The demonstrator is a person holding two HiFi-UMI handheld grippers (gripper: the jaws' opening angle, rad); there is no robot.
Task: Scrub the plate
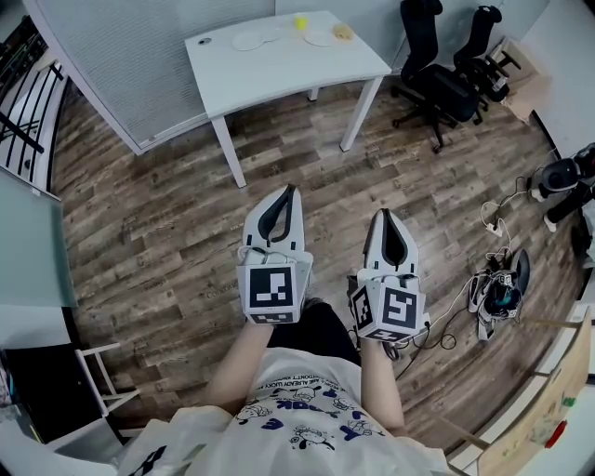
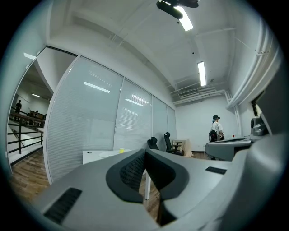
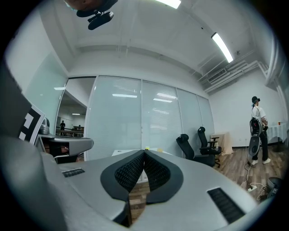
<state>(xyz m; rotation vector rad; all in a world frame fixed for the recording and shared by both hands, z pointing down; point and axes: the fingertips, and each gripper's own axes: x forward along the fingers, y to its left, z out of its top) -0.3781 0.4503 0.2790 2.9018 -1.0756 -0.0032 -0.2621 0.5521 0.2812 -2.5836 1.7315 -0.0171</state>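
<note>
Left gripper [image 1: 292,189] and right gripper [image 1: 385,213], both with jaws together and empty, held side by side above the brown wood-plank floor [image 1: 167,232].
A white round plate [image 1: 248,41] lies near the back edge of the white rectangular desk [image 1: 279,72], well apart from both grippers; a second white plate [image 1: 320,39], a small yellow object [image 1: 300,20] and a tan lump [image 1: 343,33] sit toward the desk's back right corner. Black office chairs [image 1: 437,84] stand right of the desk.
</note>
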